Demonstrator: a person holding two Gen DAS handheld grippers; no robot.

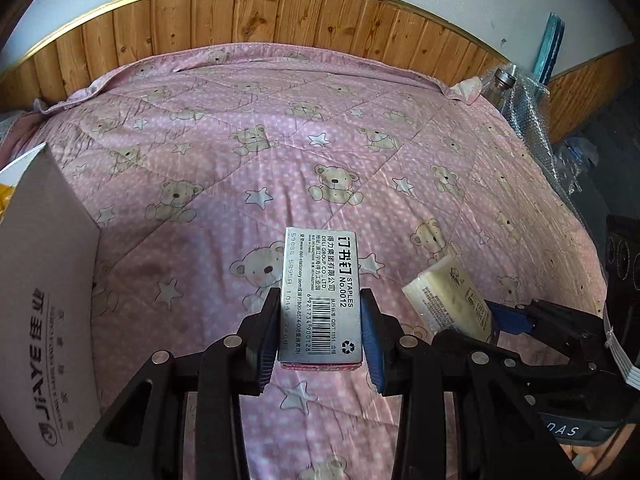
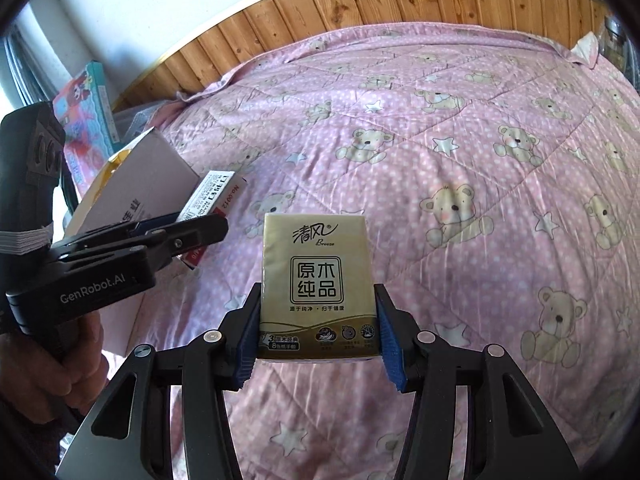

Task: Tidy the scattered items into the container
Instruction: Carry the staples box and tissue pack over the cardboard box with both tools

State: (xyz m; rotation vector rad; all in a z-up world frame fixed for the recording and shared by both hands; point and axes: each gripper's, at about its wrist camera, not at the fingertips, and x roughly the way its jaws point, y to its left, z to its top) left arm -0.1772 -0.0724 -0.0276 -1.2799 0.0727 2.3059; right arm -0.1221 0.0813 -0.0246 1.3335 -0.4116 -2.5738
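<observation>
Step in hand: carry phase, both items lifted off bed.

Left tool clamped on staples box. Right tool clamped on tissue pack.

White carton — likely container — just left of left tool, opening facing up.

Next: swing left over carton opening, release staples; tissue pack follows.

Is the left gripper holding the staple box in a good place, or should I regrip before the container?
Keep it. The left gripper clamps the staple box across its two long narrow sides near the close end, approached endwise. Those flat parallel sides suit the fingers; gripping nearer the middle might reduce droop.
</observation>
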